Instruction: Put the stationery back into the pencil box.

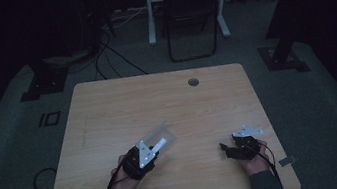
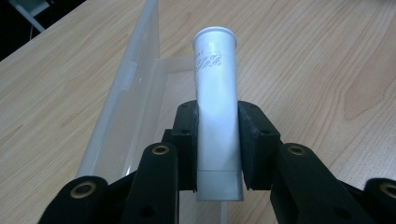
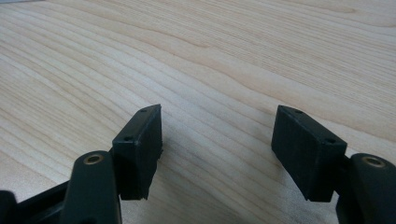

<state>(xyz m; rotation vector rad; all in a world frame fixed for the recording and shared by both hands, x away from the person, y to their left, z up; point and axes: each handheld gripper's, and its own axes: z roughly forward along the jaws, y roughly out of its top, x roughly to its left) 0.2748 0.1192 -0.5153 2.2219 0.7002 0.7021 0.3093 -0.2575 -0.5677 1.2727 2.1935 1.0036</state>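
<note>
A white tube [image 2: 216, 107] with small print near its far end is clamped between the pads of my left gripper [image 2: 217, 140], which is shut on it. The tube [image 1: 160, 145] hangs over a clear plastic box [image 2: 135, 107] whose lid stands open; the box [image 1: 158, 135] lies on the wooden table near the front left. My right gripper [image 3: 217, 140] stands open just above bare wood, nothing between its jaws. In the high view the right gripper [image 1: 225, 148] rests near the table's front right, pointing left.
The wooden table [image 1: 169, 109] has a round cable hole [image 1: 193, 81] near its far edge. Beyond it stand a folding chair [image 1: 190, 15] and white desk legs. Cables lie on the dark floor at the left.
</note>
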